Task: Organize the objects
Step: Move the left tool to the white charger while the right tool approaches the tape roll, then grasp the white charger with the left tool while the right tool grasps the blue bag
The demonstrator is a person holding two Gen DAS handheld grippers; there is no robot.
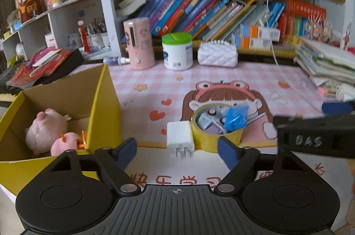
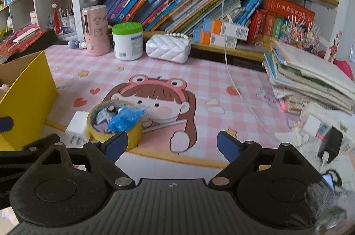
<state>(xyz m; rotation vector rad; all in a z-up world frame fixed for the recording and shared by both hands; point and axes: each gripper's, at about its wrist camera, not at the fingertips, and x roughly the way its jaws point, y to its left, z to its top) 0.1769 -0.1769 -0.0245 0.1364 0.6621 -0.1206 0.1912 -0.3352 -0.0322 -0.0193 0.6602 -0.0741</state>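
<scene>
On the desk [image 1: 255, 77], under its pink checked mat, the biggest hazard is the yellow cardboard box [image 1: 97, 101] standing open at the left with a pink plush pig [image 1: 45, 131] already inside: its near wall rises just beside the left gripper [image 1: 177, 151], and a careless swing toward it could, I judge, catch that wall and shove the box along. Next in size, the leaning stack of books [image 2: 310, 77] at the right edge sits near the right gripper [image 2: 172, 146], whose jaws stand wide apart over bare mat with nothing between them; a sideways sweep there might topple the pile or snag the white cable [image 2: 230, 79] hanging down from the shelf. Smaller still, the yellow tape roll [image 1: 216, 135] lies flat at the mat's middle, stuffed with loose bits and a crumpled blue wrapper [image 1: 235, 118]; lifting it by the ring would likely spill that filling. Smallest, the white charger plug [image 1: 180, 138] touches the roll's left side, prongs toward the camera, lying between the left gripper's half-parted jaws, which do not press on it. Closing off-centre could nudge the roll or let the smooth plug twist out
</scene>
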